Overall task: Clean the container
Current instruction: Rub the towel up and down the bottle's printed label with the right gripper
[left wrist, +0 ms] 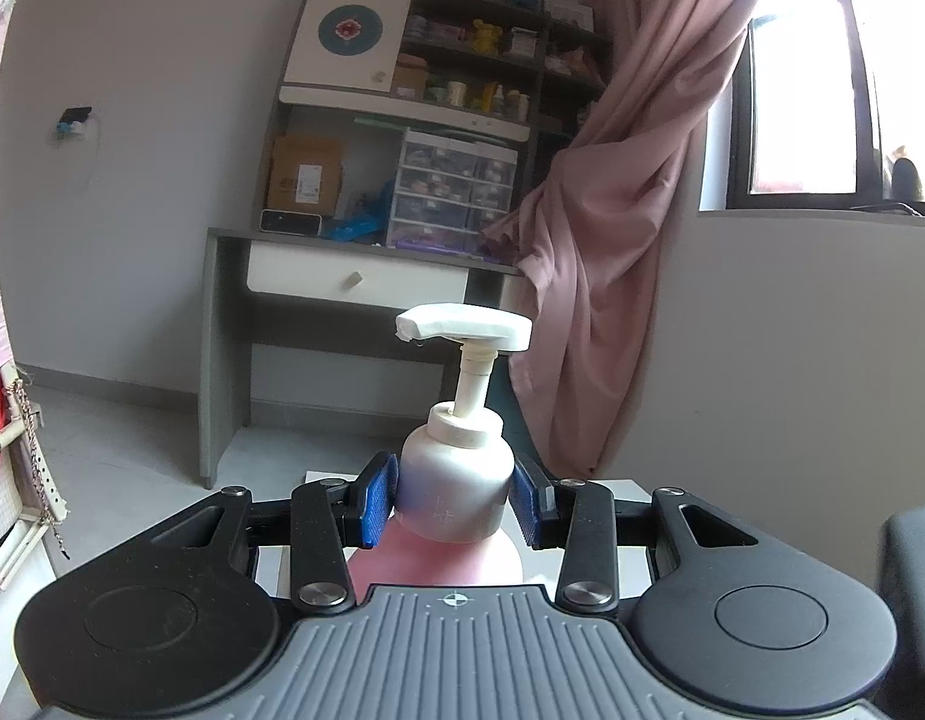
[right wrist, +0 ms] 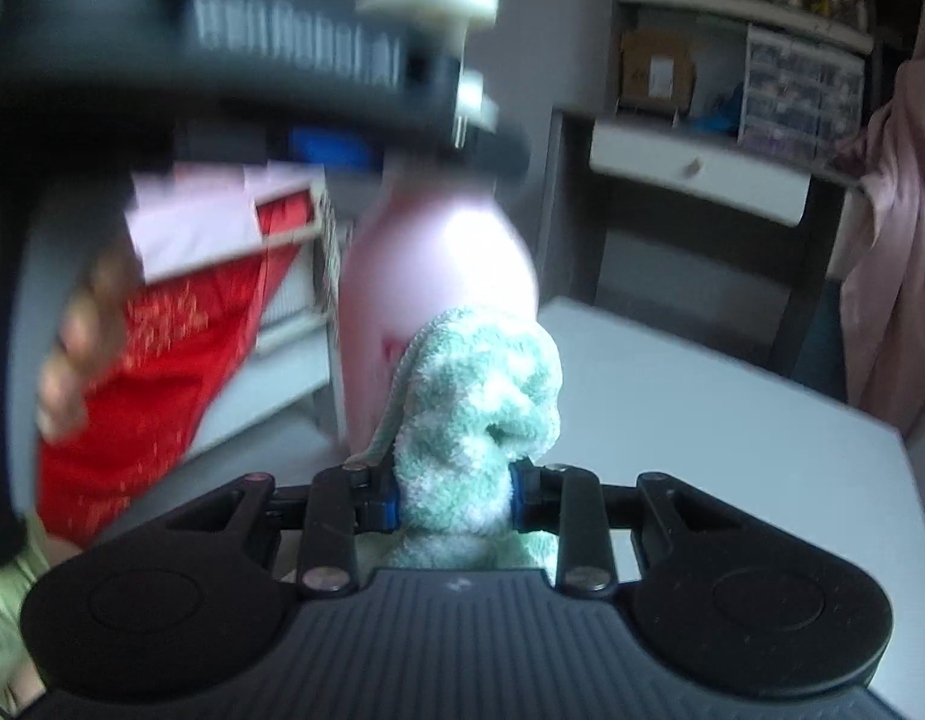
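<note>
A pink pump bottle [left wrist: 453, 495] with a white neck and white pump head [left wrist: 465, 330] stands upright. My left gripper [left wrist: 453, 501] is shut on its upper body, blue pads on both sides. In the right wrist view the same bottle [right wrist: 432, 276] stands on the white table [right wrist: 732, 420], with the left gripper [right wrist: 270, 60] blurred across its neck. My right gripper [right wrist: 453, 501] is shut on a green and white cloth [right wrist: 480, 414], and the cloth presses against the bottle's lower front.
A grey desk with a white drawer [left wrist: 354, 282] and loaded shelves stands at the back. A pink curtain [left wrist: 612, 240] hangs beside a window. A red fabric [right wrist: 162, 360] lies left of the table. A person's hand [right wrist: 78, 348] shows at the left.
</note>
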Tool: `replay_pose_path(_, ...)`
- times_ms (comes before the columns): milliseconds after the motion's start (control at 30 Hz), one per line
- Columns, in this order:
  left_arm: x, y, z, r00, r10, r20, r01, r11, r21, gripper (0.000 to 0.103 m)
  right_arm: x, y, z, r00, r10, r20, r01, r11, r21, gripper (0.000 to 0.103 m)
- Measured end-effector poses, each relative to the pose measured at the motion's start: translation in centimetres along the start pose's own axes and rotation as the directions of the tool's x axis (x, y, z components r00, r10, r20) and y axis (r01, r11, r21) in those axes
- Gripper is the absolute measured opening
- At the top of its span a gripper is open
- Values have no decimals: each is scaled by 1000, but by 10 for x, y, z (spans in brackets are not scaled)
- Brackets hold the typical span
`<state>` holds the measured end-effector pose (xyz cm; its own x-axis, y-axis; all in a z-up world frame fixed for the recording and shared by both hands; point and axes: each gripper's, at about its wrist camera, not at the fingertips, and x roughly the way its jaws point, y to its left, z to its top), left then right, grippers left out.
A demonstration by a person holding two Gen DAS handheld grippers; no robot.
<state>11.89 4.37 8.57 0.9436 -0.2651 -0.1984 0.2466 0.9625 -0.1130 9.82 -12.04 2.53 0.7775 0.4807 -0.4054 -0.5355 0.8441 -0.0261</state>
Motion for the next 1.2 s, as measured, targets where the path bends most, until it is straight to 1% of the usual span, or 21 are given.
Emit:
replay_pose_path(133, -2, 3, 0, 1000, 2, -12, -2, 1000, 0, 42, -7, -4, 13, 998, -9, 65, 8, 1000, 22, 31)
replay_pose_path(267, -7, 7, -1, 1000, 4, -17, -4, 1000, 5, 42, -8, -2, 11, 997, -15, 71, 15, 1000, 1, 31)
replay_pose_path(367, -12, 15, -2, 1000, -4, -16, 4, 1000, -10, 41, -2, -2, 7, 999, -11, 42, 11, 1000, -7, 31)
replay_pose_path(533, -19, 20, -4, 1000, -10, -17, 10, 1000, -5, 41, 13, 0, -3, 999, -17, -31, 16, 999, -31, 31)
replay_pose_path(733, -24, 23, -9, 1000, -18, -15, 18, 1000, -14, 41, 33, 3, -18, 992, -14, -127, 9, 999, -39, 31)
replay_pose_path(833, -28, 24, -12, 1000, -21, -14, 21, 1000, -17, 41, 34, 6, -18, 991, -15, -134, 10, 999, -41, 31)
replay_pose_path(933, -30, 24, -14, 1000, -23, -14, 23, 1000, -17, 41, 26, 9, -16, 994, -12, -110, 9, 1000, -30, 31)
replay_pose_path(1000, -33, 25, -15, 1000, -24, -15, 23, 1000, -18, 41, 19, 8, -11, 997, -11, -72, 10, 1000, -22, 31)
replay_pose_path(1067, -30, 18, -14, 1000, -21, -15, 21, 1000, -15, 41, 9, 8, -5, 1000, -10, -23, 10, 1000, -15, 31)
replay_pose_path(1200, -32, 15, -16, 1000, -20, -14, 20, 1000, -11, 41, -6, 8, 6, 998, -11, 58, 11, 1000, 2, 31)
